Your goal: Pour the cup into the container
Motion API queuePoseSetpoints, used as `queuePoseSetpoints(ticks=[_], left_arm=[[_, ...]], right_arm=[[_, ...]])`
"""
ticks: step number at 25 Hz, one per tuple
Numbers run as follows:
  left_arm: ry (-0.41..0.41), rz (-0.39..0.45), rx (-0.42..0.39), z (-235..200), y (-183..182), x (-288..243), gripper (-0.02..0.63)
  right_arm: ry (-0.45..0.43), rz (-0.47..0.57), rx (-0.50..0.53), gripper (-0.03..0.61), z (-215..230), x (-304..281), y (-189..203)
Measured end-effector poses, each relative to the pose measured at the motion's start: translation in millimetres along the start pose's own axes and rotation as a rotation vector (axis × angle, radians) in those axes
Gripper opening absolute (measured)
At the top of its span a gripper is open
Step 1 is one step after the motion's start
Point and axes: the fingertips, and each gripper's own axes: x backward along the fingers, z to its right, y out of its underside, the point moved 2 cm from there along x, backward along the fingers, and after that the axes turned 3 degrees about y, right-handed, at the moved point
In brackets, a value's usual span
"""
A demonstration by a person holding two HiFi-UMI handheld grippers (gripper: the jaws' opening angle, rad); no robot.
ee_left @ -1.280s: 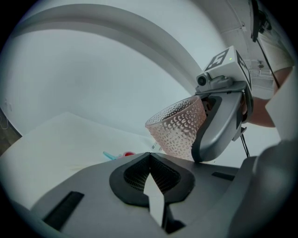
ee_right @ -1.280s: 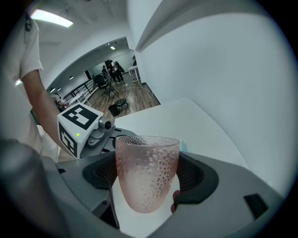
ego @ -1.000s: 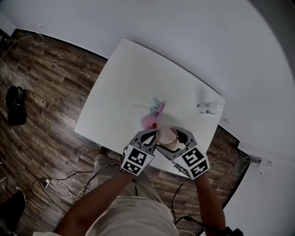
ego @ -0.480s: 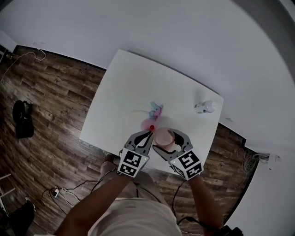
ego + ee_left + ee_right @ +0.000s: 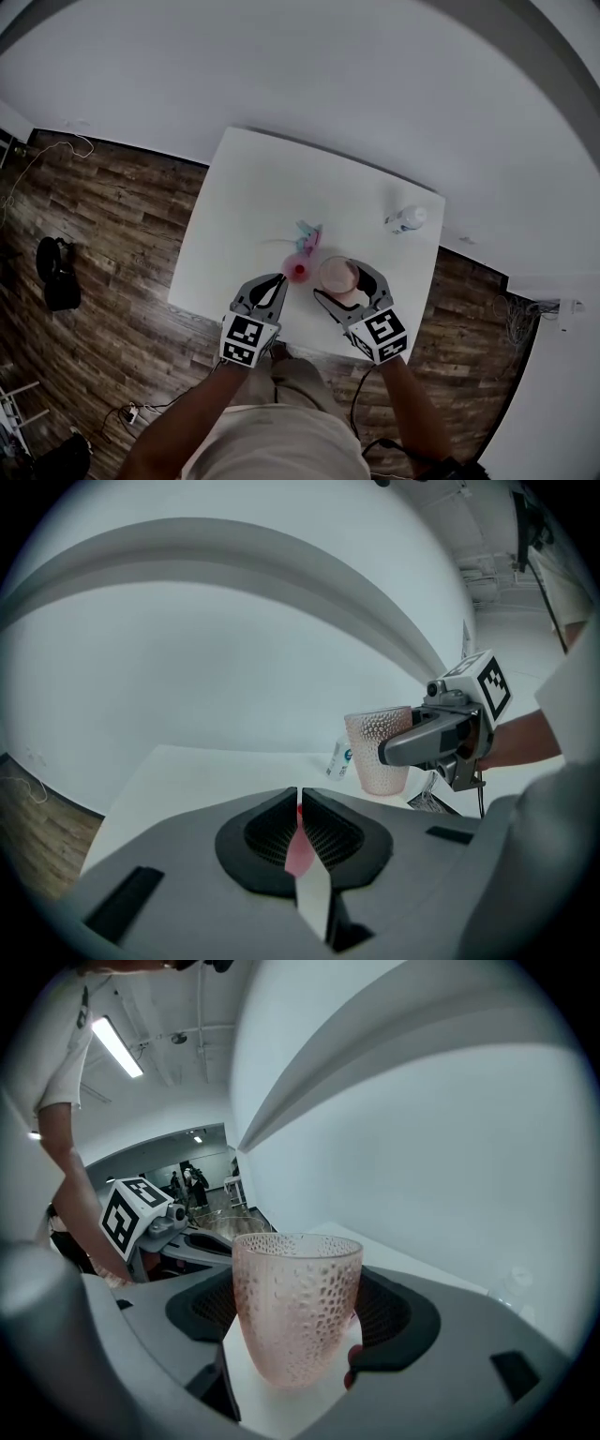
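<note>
A translucent pink dimpled cup (image 5: 337, 274) stands upright near the table's front edge, with my right gripper (image 5: 339, 283) shut on its sides. The right gripper view shows the cup (image 5: 295, 1307) filling the space between the black pads. A small pink thing with a red spot (image 5: 299, 270) lies just left of the cup. My left gripper (image 5: 281, 279) is shut, its tips right beside that pink thing. In the left gripper view a pink sliver (image 5: 298, 844) shows in the slit of the jaws; I cannot tell whether it is pinched. The cup (image 5: 380, 752) stands ahead to the right.
A white table (image 5: 244, 206) stands on a wooden floor against a white wall. A blue and pink object (image 5: 307, 234) lies behind the pink thing. A small bottle (image 5: 408, 218) stands near the far right corner. Cables and a dark bag lie on the floor.
My left gripper has drawn back to the left, away from the cup, and stays shut. The right gripper still holds the cup upright. The head view has tilted.
</note>
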Motion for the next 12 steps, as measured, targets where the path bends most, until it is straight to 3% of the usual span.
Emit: queuePoseSetpoints(ticks=[6,12], left_arm=[[-0.007,-0.012,-0.017,-11,-7,19,0.012],[-0.018,-0.024,-0.035,-21,-9,29,0.012]], right_arm=[[0.066,0.105,-0.062,0.376,23,12,1],[0.108,0.171,-0.027,0.376,36,16,2]])
